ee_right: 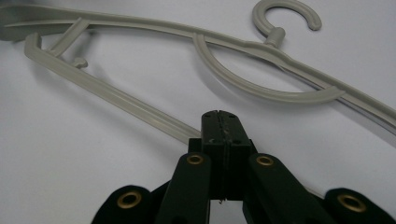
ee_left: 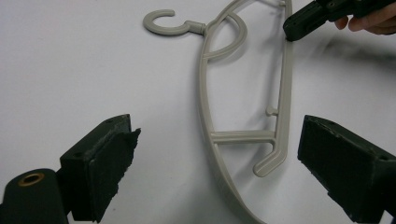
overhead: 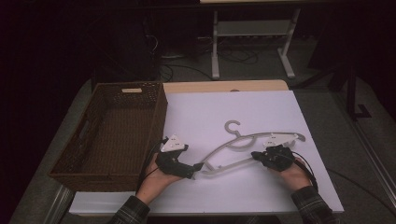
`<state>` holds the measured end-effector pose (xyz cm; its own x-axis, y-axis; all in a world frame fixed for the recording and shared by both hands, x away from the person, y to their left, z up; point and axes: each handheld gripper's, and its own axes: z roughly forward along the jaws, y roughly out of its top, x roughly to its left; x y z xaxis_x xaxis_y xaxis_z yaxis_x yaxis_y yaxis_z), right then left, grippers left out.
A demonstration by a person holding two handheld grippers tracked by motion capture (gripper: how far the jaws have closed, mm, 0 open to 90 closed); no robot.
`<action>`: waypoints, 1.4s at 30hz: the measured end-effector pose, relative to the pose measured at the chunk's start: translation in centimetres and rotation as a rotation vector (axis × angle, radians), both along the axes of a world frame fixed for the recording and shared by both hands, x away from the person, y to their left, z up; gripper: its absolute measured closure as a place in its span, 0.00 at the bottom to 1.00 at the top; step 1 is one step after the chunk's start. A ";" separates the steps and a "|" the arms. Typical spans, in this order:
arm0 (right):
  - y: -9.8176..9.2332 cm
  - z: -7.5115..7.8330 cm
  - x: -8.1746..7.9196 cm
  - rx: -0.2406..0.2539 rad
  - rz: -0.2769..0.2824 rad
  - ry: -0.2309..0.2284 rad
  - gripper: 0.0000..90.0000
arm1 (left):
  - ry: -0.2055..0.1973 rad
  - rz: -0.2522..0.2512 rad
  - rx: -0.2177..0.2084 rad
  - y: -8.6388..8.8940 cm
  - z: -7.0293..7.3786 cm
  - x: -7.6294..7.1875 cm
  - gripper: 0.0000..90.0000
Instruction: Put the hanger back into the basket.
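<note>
Grey hanger (overhead: pixel 243 148) flat on white table (overhead: pixel 261 186); wicker basket (overhead: pixel 112 135) left; grippers at hanger's ends.

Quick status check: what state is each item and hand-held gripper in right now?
Hanger: flat on the white table, unlifted.
Basket: upright, empty.
Left hand-held gripper: jaws open, straddling the hanger's end.
Right hand-held gripper: jaws closed at the hanger's lower bar; a grip can't be confirmed.
</note>
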<state>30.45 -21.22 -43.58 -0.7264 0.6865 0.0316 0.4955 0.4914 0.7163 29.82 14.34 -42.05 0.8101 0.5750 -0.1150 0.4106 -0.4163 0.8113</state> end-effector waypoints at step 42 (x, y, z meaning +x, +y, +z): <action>0.0 -1.4 0.4 -0.012 -0.001 0.062 1.00 | 0.016 -0.068 0.033 -4.6 0.7 4.3 0.16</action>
<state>30.88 -21.23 -44.98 -0.7225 0.6880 0.0684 0.5394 0.4991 0.6782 34.09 9.75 -41.38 0.8458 0.5220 -0.1102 0.3931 -0.4701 0.7903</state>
